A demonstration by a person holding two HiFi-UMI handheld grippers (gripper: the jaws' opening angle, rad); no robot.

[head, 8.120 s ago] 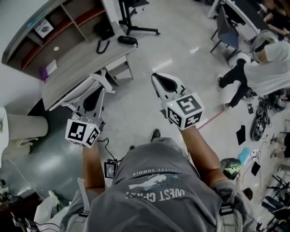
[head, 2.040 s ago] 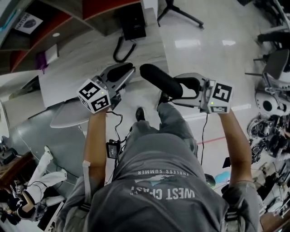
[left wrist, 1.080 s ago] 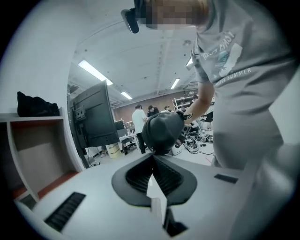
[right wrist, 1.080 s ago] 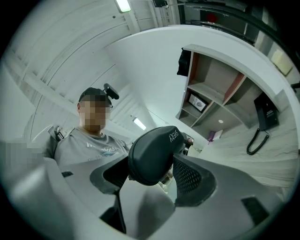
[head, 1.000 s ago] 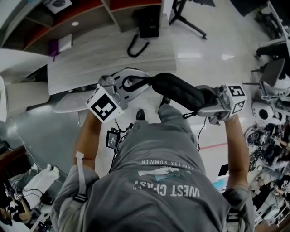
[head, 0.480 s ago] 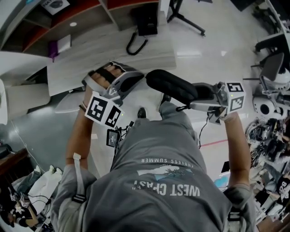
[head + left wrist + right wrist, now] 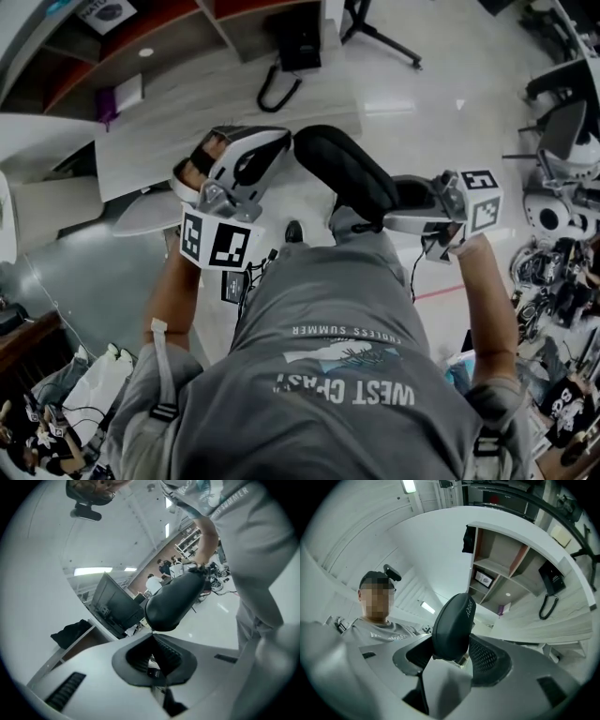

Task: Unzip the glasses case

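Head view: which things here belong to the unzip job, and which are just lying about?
In the job:
- glasses case
- right hand-held gripper: its jaws have just been closing and are clamped on the case
- left hand-held gripper: shut at the case's end

Lying about:
- desk
- desk phone
- purple item

The right gripper (image 7: 453, 645), its jaws having just been closing, is covering the near end of the glasses case (image 7: 452, 620) between its fingers. Deep between the left gripper's (image 7: 152, 637) shut fingers, a small dark piece (image 7: 153, 671) is showing too small to identify.
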